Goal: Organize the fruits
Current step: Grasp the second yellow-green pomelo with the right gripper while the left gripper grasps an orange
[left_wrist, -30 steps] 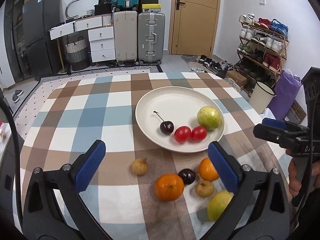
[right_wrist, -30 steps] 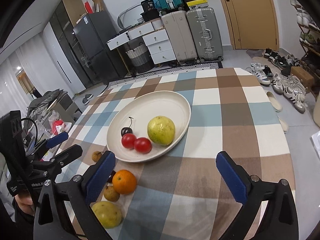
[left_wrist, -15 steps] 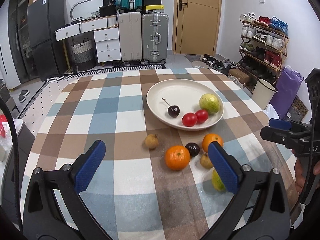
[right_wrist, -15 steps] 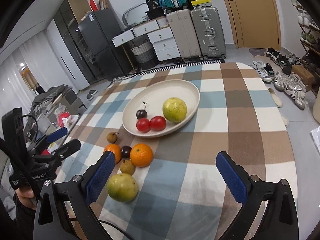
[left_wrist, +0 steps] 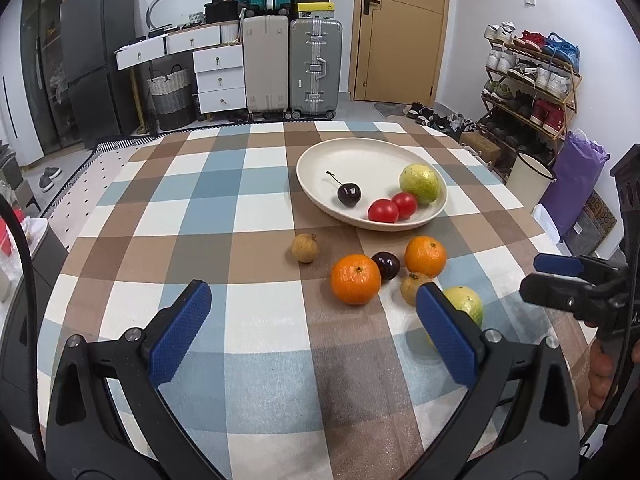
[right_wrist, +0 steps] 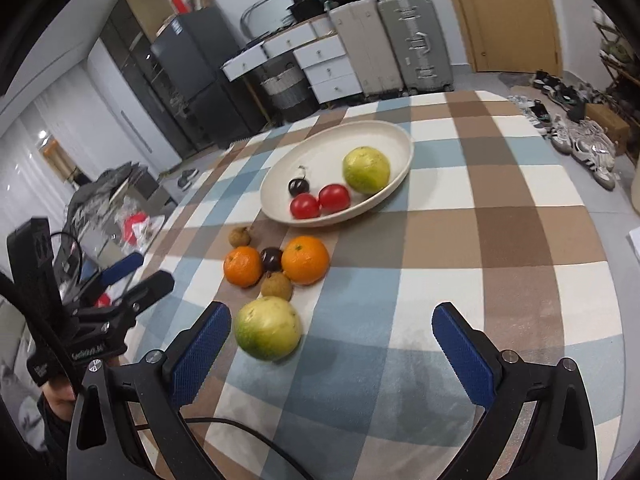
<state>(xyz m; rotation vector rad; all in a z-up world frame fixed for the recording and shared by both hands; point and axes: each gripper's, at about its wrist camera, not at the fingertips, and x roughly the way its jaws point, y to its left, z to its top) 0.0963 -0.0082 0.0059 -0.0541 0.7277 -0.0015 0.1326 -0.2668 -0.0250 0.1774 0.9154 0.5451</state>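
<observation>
A cream plate holds a green guava, two red tomatoes and a dark cherry. On the checked cloth before it lie two oranges, a dark plum, two small brown fruits and a second green guava. My left gripper is open and empty, short of the loose fruit. My right gripper is open and empty, its left finger beside the loose guava.
The round table's edge falls off at the right toward a shoe rack and a bin. Suitcases, drawers and a fridge stand behind the table. A cable trails under the right gripper.
Both grippers have pulled back from the plate toward the near edge, so the plate looks farther away and all the loose fruit has come into view. Both stay open; no fruit has moved.
</observation>
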